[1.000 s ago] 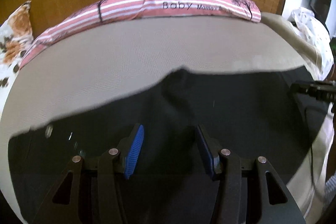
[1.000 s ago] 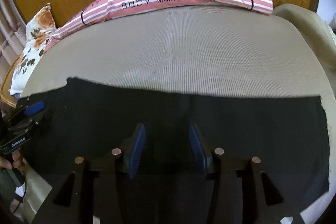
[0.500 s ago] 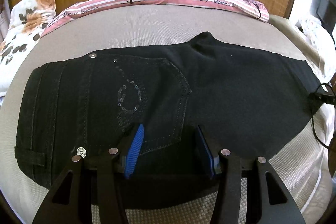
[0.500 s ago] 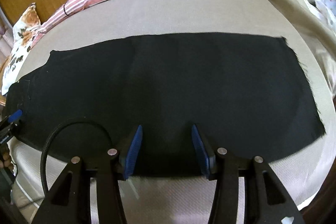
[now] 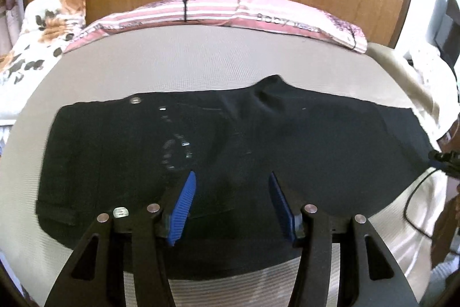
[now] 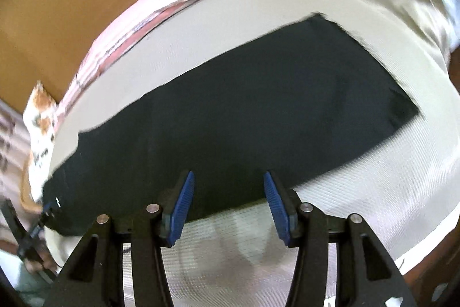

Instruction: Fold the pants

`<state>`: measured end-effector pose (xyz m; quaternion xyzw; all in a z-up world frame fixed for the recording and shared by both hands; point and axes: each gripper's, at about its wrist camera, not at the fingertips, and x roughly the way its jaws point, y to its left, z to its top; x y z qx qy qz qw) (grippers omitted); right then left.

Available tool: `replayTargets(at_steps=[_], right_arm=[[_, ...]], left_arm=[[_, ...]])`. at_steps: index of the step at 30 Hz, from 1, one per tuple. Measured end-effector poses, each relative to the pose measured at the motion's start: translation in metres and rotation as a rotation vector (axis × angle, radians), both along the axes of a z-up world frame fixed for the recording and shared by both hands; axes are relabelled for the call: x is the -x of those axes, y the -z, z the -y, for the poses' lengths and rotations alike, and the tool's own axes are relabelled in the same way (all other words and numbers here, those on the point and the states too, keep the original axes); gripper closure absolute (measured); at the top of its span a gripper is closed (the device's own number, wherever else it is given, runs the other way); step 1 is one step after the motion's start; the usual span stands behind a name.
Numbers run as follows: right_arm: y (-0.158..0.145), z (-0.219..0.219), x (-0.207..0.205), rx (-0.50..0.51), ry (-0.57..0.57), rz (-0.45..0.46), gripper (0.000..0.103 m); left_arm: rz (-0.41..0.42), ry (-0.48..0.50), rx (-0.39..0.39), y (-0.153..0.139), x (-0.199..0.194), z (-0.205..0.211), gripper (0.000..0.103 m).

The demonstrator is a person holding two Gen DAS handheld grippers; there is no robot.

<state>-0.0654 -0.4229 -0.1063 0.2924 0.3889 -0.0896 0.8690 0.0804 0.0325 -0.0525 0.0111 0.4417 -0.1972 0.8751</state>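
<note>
**Black jeans lie flat, ready for the next fold**

A pair of black denim pants (image 5: 230,151), already doubled leg over leg, lies spread across the beige woven mattress (image 5: 201,62), waistband at the left, hems at the right. The denim looks soft but weighty, likely to drape; hem corners and waistband offer the firmest holds. The left gripper (image 5: 231,205) hovers half-open and empty. The right gripper (image 6: 228,205), its jaws just opening, holds nothing.

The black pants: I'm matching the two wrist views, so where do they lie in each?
Left wrist: black pants span the middle, waistband end at left.
Right wrist: black pants run diagonally, lower left to upper right.
Shared landmark: pink striped pillow behind.
</note>
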Motion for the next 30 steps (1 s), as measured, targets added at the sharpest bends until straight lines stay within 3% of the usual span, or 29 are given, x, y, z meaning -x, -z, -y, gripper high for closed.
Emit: replayTargets(at_steps=[4, 10, 20, 25, 28, 30], right_arm=[[0.006, 0.020, 0.018, -0.064, 0.076, 0.011, 0.053], [0.014, 0.044, 0.029, -0.068, 0.149, 0.014, 0.054], [0.020, 0.102, 0.029, -0.104, 0.240, 0.085, 0.062], [0.022, 0.125, 0.020, -0.155, 0.274, 0.148, 0.066], [0.026, 0.138, 0.019, -0.205, 0.311, 0.178, 0.076], [0.031, 0.146, 0.020, -0.253, 0.334, 0.185, 0.088]], left_arm=[[-0.002, 0.092, 0.000, -0.002, 0.004, 0.035, 0.048], [-0.026, 0.196, -0.034, 0.010, 0.009, 0.081, 0.048], [-0.116, 0.055, -0.037, 0.029, -0.007, 0.066, 0.048], [-0.116, 0.059, -0.061, 0.030, -0.006, 0.072, 0.048], [-0.115, 0.078, -0.070, 0.030, -0.005, 0.081, 0.048], [-0.116, 0.090, -0.080, 0.033, -0.004, 0.085, 0.048]])
